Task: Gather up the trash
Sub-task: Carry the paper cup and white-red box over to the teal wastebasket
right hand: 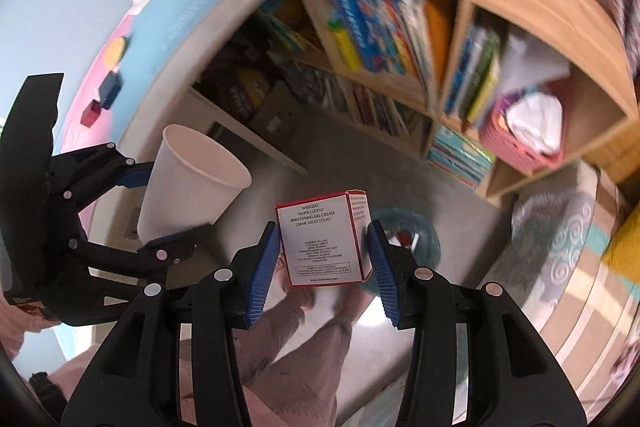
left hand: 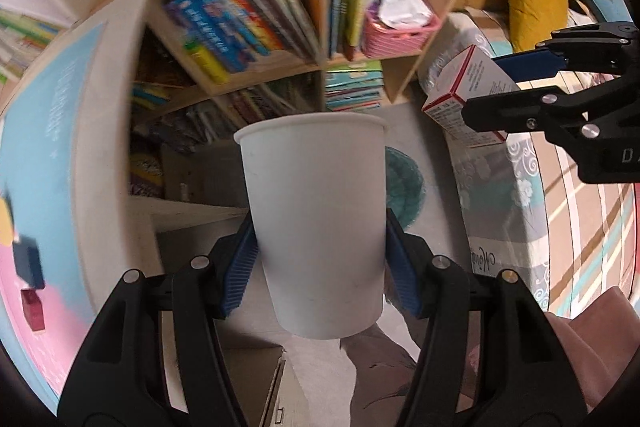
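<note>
L gripper [left hand: 320,259] clamps white paper cup [left hand: 316,223]; R gripper [right hand: 323,259] clamps cream box [right hand: 320,239], label legible only in R wrist view, frame center.

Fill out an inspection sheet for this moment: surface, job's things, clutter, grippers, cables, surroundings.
Surface: grey floor below; no tabletop seen.
Job's things: white paper cup upright and held in the air; small red-and-white cream box held in the air; teal bin on the floor below, partly hidden.
Clutter: nothing loose seen on the floor.
Grippers: left gripper shut on the cup's sides; right gripper shut on the box.
Cables: nothing seen.
Surroundings: wooden bookshelf full of books, pink basket in one cubby, patterned bedding at right, the person's bare feet below.
</note>
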Demonstrator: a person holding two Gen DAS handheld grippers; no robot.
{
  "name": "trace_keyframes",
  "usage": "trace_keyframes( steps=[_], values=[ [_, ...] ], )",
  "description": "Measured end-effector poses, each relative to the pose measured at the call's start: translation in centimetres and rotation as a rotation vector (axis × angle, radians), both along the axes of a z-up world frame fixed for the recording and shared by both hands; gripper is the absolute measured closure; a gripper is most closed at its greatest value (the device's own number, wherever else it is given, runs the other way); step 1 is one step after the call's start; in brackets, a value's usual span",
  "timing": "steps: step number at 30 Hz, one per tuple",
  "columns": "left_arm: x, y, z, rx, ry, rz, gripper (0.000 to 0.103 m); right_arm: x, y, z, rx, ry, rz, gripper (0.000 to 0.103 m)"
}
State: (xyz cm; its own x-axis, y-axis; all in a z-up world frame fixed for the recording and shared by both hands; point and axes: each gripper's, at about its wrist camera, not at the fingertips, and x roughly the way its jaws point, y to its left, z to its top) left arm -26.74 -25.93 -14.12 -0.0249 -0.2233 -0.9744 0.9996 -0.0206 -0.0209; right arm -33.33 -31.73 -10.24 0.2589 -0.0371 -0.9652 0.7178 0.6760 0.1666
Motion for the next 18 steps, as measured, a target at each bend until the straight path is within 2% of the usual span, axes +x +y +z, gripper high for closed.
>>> trace_keyframes(
  steps=[7, 18],
  values=[
    [-3.8, -2.0, -1.6, 0.043, 0.019, -0.062, 0.046, -4.4, -1.0, -1.7, 0.048, 0.008, -0.066, 0.057],
    [-6.6, -4.3, -3.1, 0.081, 0.019, -0.131, 0.046, -7.6, -2.4, -2.6, 0.082, 0.008, -0.118, 0.057]
  ],
)
